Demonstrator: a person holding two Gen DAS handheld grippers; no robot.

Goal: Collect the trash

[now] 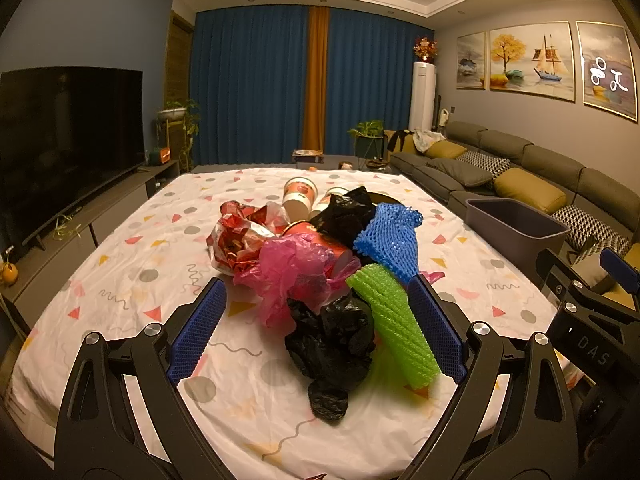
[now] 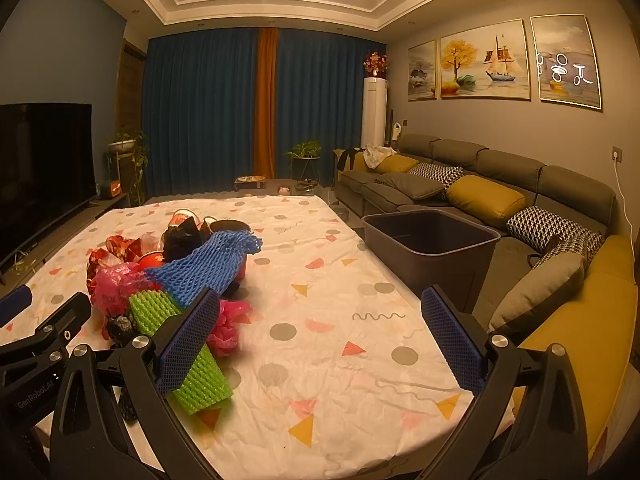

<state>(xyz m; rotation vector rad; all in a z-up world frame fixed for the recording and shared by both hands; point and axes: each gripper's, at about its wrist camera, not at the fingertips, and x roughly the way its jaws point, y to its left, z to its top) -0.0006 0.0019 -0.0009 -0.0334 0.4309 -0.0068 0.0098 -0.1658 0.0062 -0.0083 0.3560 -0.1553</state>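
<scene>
A heap of trash lies on the patterned tablecloth (image 1: 132, 264): a black plastic bag (image 1: 332, 348), a green foam net (image 1: 396, 328), a blue foam net (image 1: 390, 236), a pink bag (image 1: 292, 272), a red-and-white wrapper (image 1: 240, 236) and paper cups (image 1: 299, 198). My left gripper (image 1: 320, 332) is open, its fingers on either side of the black bag and green net. My right gripper (image 2: 320, 340) is open over bare cloth, right of the heap; its left finger overlaps the green foam net (image 2: 192, 372). The blue foam net (image 2: 208, 264) lies behind it.
A dark grey bin (image 2: 432, 244) stands at the table's right edge, between table and sofa (image 2: 520, 208). A TV (image 1: 68, 140) on a low cabinet runs along the left. Blue curtains (image 1: 256, 84) and plants are far behind. The right gripper's body (image 1: 592, 320) shows at the left view's right edge.
</scene>
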